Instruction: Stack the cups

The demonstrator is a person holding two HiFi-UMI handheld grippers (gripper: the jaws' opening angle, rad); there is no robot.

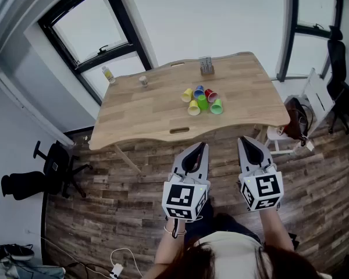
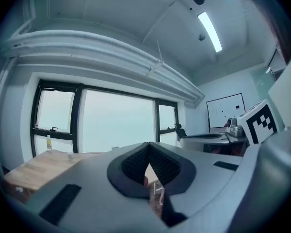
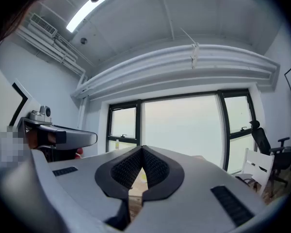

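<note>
A white-walled room with dark-framed windows and plank flooring frames a light wooden table (image 1: 134, 112) in the head view. A bunch of small plastic cups (image 1: 202, 100) in yellow, blue, red and green sits unstacked near the tabletop's middle. A black office chair (image 1: 49, 173) stands off to the left. The left gripper (image 1: 200, 146) and right gripper (image 1: 244, 139) are held side by side over the floor, short of the table's near edge and well apart from the cups.

In the left gripper view, the left gripper (image 2: 149, 144) has its ribbed jaws closed tip to tip on nothing, with the table corner and windows beyond.

In the right gripper view, the right gripper (image 3: 142, 149) is likewise closed and empty, facing the windows, with a white chair (image 3: 254, 171) at right.
</note>
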